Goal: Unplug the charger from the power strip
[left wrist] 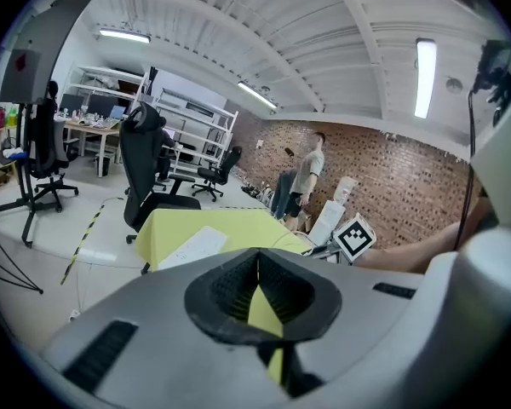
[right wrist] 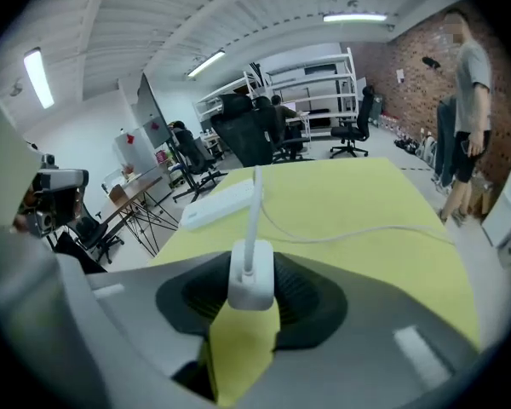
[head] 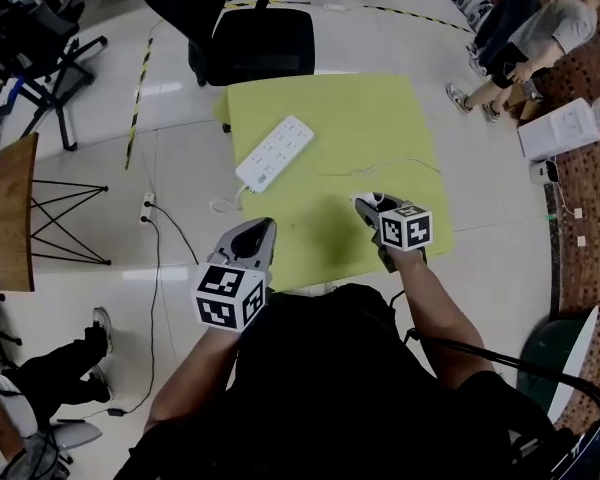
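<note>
Right gripper (head: 370, 204) is over the near right part of the yellow-green table (head: 325, 103). Its jaws are clamped on the white charger (right wrist: 250, 285), one pad on each side of the block. The charger is out of the power strip (head: 275, 153) and well apart from it. The strip lies flat toward the table's far left part, long side running diagonally, with its own cord dropping off the table edge to the floor.

A thin white cable (right wrist: 349, 234) leaves the top of the charger, rises, then loops right across the tabletop. In the head view the same cable (head: 385, 168) is a faint line between strip and right gripper.

Left gripper (head: 259, 228) is at the near left table edge, apart from the strip. Its jaws meet at the tips with nothing between them, and only table colour shows through the gap lower down. The right gripper's marker cube (left wrist: 355, 238) shows in the left gripper view.

A black office chair (head: 252, 36) is pushed up at the table's far side. A person (right wrist: 467, 100) stands by the brick wall to the right. Another person's legs (head: 55, 368) show on the floor at lower left.
</note>
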Demonstrator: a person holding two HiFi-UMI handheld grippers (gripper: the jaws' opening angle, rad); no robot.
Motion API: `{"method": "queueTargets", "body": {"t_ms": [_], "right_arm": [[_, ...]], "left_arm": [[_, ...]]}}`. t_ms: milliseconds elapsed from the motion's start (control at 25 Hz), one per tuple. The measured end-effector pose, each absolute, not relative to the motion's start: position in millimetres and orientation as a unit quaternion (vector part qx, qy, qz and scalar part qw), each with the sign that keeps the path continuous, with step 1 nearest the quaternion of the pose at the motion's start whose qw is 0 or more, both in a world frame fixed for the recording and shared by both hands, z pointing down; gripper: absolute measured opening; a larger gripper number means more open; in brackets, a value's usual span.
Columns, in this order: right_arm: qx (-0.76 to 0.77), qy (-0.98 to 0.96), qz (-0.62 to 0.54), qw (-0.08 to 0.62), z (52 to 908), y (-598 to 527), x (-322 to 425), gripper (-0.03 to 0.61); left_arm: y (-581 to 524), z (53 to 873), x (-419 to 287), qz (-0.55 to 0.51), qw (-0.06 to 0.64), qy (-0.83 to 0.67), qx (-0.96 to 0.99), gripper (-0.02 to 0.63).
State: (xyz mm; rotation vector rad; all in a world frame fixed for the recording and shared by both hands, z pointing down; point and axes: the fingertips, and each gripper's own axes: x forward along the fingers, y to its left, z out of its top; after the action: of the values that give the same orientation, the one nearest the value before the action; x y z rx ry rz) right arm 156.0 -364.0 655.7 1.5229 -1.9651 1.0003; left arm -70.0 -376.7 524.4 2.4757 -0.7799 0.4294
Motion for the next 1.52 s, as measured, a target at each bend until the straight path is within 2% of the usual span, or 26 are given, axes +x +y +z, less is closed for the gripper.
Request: {"method": "queueTargets", "body": {"t_ms": [440, 640, 720, 800, 920, 1000, 1120, 1240, 1360, 1520], "right_arm": [[0.503, -0.694, 0.480, 0.188, 706, -312, 196, 0.138], [0.479, -0.704, 0.495, 0.174, 712, -316, 201, 0.140], [0.483, -0.701, 0.492, 0.182, 713, -312, 209, 0.167], [0.486, -0.706, 0.475, 0.199, 711, -316, 214, 0.234], [0.492, -0.708, 0.444, 0.244, 709, -315, 225, 0.302], [0.488, -0.713, 0.428, 0.265, 707, -310, 229, 0.319], [0.484, -0.731, 0.407, 0.257, 693, -312, 234, 0.318], [0.476, -0.754, 0.388, 0.233, 676, -308, 233, 0.289], [0.460, -0.780, 0.369, 0.209, 656, -298, 226, 0.226], [0.447, -0.816, 0.334, 0.148, 613, -287, 218, 0.039]], "left_arm": [[-340, 499, -22, 0.138, 0.257, -0.309, 0.905, 0.008], [-320, 487, -20, 0.130, 0.251, -0.343, 0.896, 0.008], [-307, 485, -22, 0.130, 0.249, -0.357, 0.891, 0.008], [-298, 485, -26, 0.129, 0.248, -0.374, 0.884, 0.008], [-282, 485, -27, 0.127, 0.252, -0.398, 0.873, 0.008], [-270, 485, -25, 0.124, 0.253, -0.409, 0.868, 0.008], [-260, 483, -17, 0.118, 0.250, -0.423, 0.863, 0.008], [-247, 484, -10, 0.115, 0.251, -0.435, 0.857, 0.008], [-234, 484, -5, 0.110, 0.251, -0.450, 0.850, 0.008], [-219, 477, 0, 0.099, 0.244, -0.471, 0.842, 0.008]]}}
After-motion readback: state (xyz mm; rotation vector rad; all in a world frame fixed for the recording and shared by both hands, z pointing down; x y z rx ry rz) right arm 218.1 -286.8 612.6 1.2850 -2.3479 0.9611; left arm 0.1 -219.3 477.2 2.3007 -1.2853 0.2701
